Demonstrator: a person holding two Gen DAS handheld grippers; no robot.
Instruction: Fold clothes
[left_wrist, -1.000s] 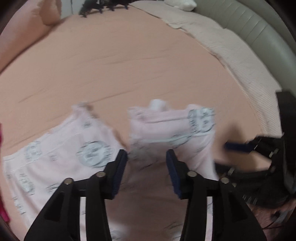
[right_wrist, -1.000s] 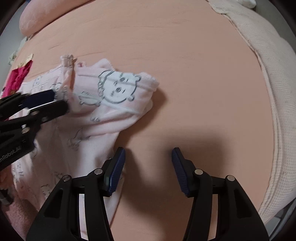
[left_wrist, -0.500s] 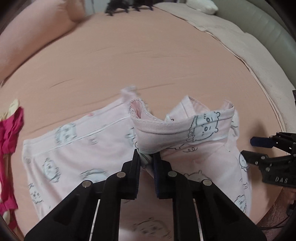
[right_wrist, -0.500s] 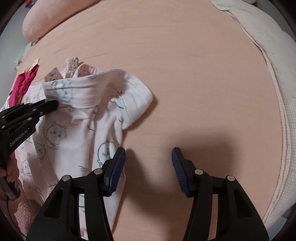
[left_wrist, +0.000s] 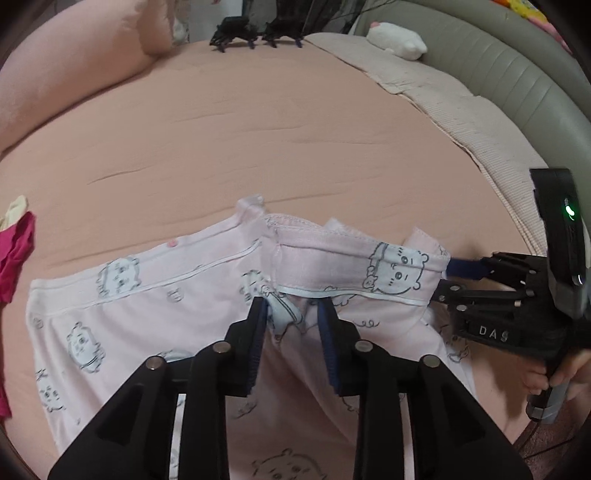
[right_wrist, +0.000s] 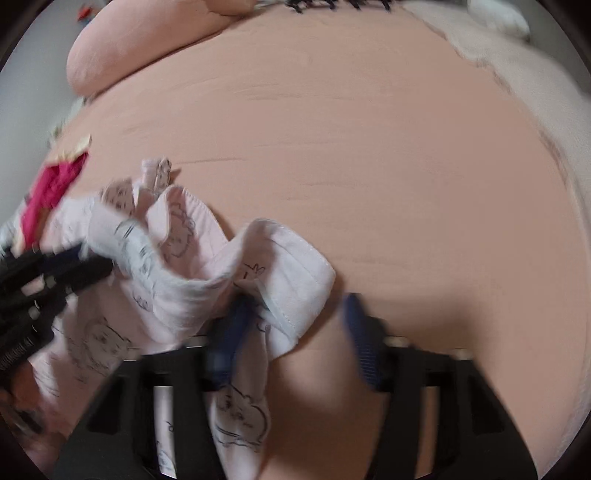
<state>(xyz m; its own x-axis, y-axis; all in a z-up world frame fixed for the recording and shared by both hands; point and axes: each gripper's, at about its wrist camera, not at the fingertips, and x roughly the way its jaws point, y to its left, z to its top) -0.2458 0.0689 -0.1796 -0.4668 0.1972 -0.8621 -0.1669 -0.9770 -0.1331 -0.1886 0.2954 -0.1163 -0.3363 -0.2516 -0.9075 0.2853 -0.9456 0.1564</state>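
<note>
In your left wrist view, the pink printed garment (left_wrist: 140, 295) lies on the peach bedsheet (left_wrist: 258, 129), its band running left-right; your left gripper (left_wrist: 291, 317) stands part-open astride a raised fold. In your right wrist view, blurred, your right gripper (right_wrist: 295, 325) gapes wide, the band's right end between its fingers.

garment (left_wrist: 155, 295): soft matt cotton knit | bedsheet (left_wrist: 258, 129): smooth matt cloth

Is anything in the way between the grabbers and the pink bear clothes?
Nothing visible is. The left gripper already has a bit of the pink garment between its jaws. The right gripper sits at the folded edge, jaws apart around it. The bed sheet beyond looks bare.
</note>
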